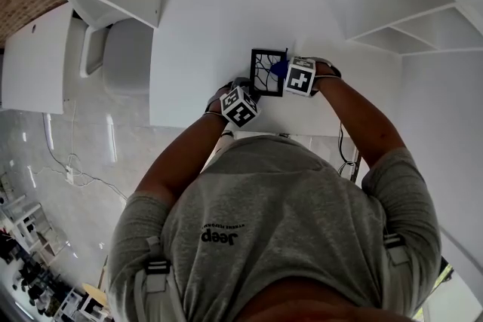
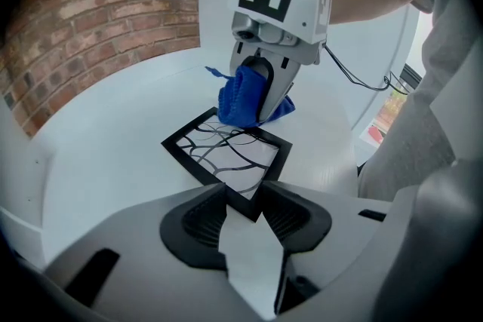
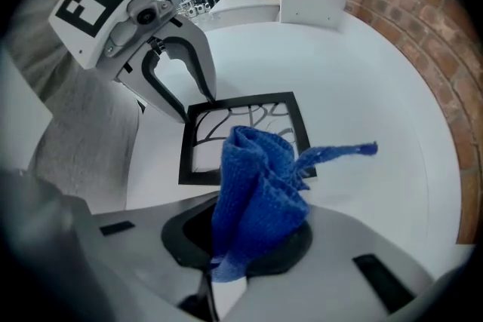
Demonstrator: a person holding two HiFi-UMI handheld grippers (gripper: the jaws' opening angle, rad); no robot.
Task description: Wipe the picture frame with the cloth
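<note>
1. We see both forearms (image 1: 355,117) reaching forward over the white table (image 1: 204,19) and meeting at the picture frame (image 2: 226,151), which lies flat on it.
2. The left hand-held gripper (image 2: 245,198) tips steeply down and pinches the frame's near corner between ribbed black pads.
3. The right hand-held gripper (image 3: 245,245) points almost straight down, clamped on the bunched blue cloth (image 3: 260,188).
4. Only the left gripper view shows the cloth over the frame's far corner. We cannot tell if it presses there. The head view gives just a blue spot at the frame's right edge.
5. The frame is square, with a thin black border and black curving lines on white. The cloth is nubby, with one loose tail.
</note>
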